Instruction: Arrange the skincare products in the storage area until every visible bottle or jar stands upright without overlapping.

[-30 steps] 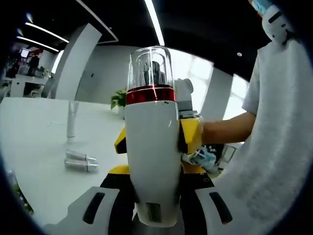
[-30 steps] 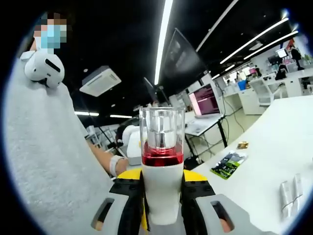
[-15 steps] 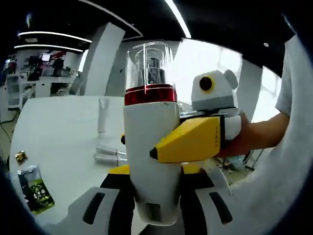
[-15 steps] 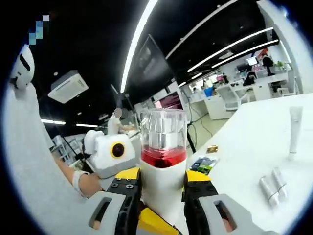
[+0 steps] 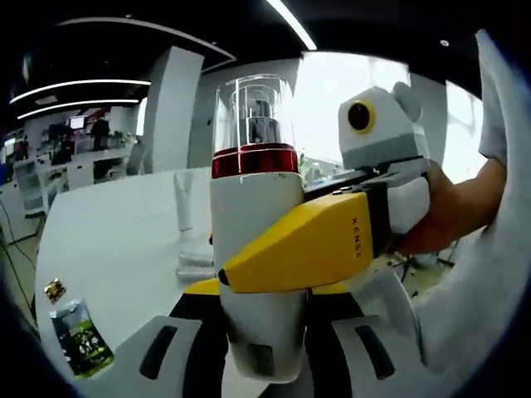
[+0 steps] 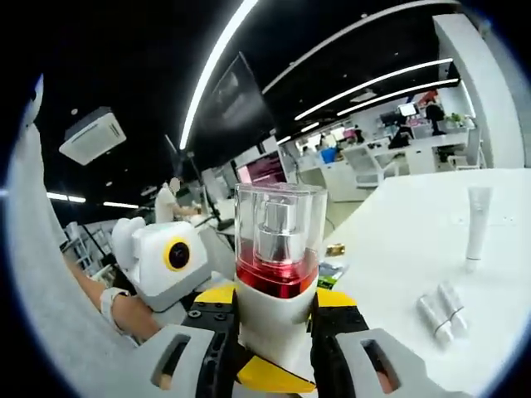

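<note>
Between both pairs of jaws, held up off the table [image 5: 108, 240], we see the bottle [image 5: 255, 249]: a white body, a red band and a clear cap over a pump head. In the left gripper view the left gripper [image 5: 264, 352] pinches the lower body from either side, while the right gripper [image 5: 332, 240] comes in from the right and its yellow jaw lies across the bottle's front. In the right gripper view the right gripper [image 6: 272, 356] clamps the same bottle [image 6: 276, 274] just below the red band, and the left gripper [image 6: 170, 261] shows at the left, held in a hand [image 6: 133, 311].

We judge the bottle rigid, smooth and probably slippery, of moderate weight, with the clear cap the fragile part, likely to pop off if squeezed. We take hold on the white body, well below the band, never on the cap.

On the table, far and to the right in the right gripper view, a white tube [image 6: 477, 224] stands upright on its cap, and nearer lie two small silver bottles [image 6: 441, 311] side by side on their sides; these look light and apt to roll. A sachet [image 5: 81, 348] lies near the table's edge in the left gripper view.
</note>
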A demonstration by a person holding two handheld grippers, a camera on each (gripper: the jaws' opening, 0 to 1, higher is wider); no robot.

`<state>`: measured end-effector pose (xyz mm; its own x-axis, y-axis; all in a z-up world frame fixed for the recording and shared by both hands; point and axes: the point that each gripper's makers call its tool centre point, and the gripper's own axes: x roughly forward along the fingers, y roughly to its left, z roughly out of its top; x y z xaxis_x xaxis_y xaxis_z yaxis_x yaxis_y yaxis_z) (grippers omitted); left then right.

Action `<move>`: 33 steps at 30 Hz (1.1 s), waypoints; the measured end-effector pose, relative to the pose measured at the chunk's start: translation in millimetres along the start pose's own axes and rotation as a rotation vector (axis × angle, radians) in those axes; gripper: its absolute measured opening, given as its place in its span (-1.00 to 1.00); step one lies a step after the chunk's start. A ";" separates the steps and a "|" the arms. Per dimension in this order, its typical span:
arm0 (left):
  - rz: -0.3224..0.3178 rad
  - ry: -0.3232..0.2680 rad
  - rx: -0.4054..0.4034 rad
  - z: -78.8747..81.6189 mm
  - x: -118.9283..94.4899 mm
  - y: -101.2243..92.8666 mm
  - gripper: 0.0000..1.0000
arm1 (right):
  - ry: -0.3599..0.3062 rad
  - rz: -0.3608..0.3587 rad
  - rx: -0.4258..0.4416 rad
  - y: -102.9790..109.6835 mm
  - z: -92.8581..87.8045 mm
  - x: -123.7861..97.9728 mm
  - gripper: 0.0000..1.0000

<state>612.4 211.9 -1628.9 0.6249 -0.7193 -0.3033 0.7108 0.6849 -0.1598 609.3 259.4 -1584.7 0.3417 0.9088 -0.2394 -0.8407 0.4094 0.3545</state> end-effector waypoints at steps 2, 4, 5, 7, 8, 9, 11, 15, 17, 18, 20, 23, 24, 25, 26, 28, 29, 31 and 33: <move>-0.009 -0.008 0.006 -1.2 -0.3 -1.3 -0.38 | 0.008 -0.003 -0.010 0.3 -1.3 -0.4 -0.45; -0.018 -0.021 0.012 -1.1 -0.4 -2.4 -0.38 | 0.011 -0.002 -0.014 0.0 -1.8 -0.5 -0.45; -0.020 -0.023 0.013 -1.0 -0.6 -2.8 -0.38 | 0.014 -0.001 -0.017 -0.1 -2.0 -0.9 -0.45; -0.026 -0.042 0.051 0.6 -2.0 -3.4 -0.38 | 0.015 -0.007 -0.023 -1.6 -1.6 -1.6 -0.45; -0.027 -0.040 0.048 -1.0 -3.3 -3.2 -0.38 | 0.014 -0.009 -0.027 -3.5 -0.3 -2.7 -0.45; -0.031 -0.038 0.046 -1.8 -4.0 -3.1 -0.39 | 0.015 -0.010 -0.024 -5.3 0.6 -3.5 -0.45; -0.036 -0.025 0.033 -8.2 -6.3 -1.5 -0.42 | 0.004 -0.021 -0.014 -10.7 3.7 -6.6 -0.44; 0.022 0.047 0.002 -31.2 -14.8 11.5 -0.29 | -0.013 -0.050 -0.013 -22.9 9.9 -13.0 -0.44; 0.088 0.113 -0.030 -48.5 -18.5 23.1 -0.18 | -0.022 -0.071 -0.018 -30.7 13.2 -17.5 -0.44; 0.104 0.159 -0.018 -58.3 -20.6 27.1 -0.15 | -0.021 -0.075 -0.019 -33.0 14.0 -18.9 -0.44; 0.135 0.232 0.027 -76.9 -26.2 35.4 -0.15 | -0.024 -0.094 -0.018 -40.9 15.9 -22.7 -0.44; 0.162 0.279 0.023 -93.3 -32.7 39.4 -0.16 | -0.035 -0.116 -0.015 -50.1 19.9 -28.5 -0.44; 0.174 0.306 0.029 -99.7 -36.0 41.1 -0.17 | -0.037 -0.125 -0.014 -54.0 21.3 -30.9 -0.44; 0.178 0.312 0.034 -101.1 -36.7 41.6 -0.18 | -0.040 -0.132 -0.017 -56.5 22.4 -32.4 -0.44; 0.187 0.323 0.040 -105.3 -38.1 41.5 -0.20 | -0.043 -0.138 -0.017 -58.9 23.3 -33.8 -0.44; 0.227 0.333 0.018 -110.7 -41.6 44.9 -0.31 | -0.047 -0.150 -0.006 -64.7 24.1 -36.6 -0.44; 0.229 0.332 0.027 -112.3 -41.8 45.2 -0.36 | -0.045 -0.157 0.000 -68.1 23.9 -38.1 -0.44; 0.267 0.349 0.078 -118.2 -45.3 51.4 -0.39 | -0.045 -0.172 0.000 -72.5 23.6 -40.2 -0.44; 0.282 0.358 0.092 -122.1 -46.8 52.7 -0.37 | -0.041 -0.182 -0.001 -76.8 24.0 -42.8 -0.44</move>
<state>581.3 295.8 -1737.8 0.6588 -0.4106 -0.6304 0.5652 0.8231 0.0546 669.3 191.0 -1580.1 0.5047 0.8223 -0.2628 -0.7637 0.5672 0.3082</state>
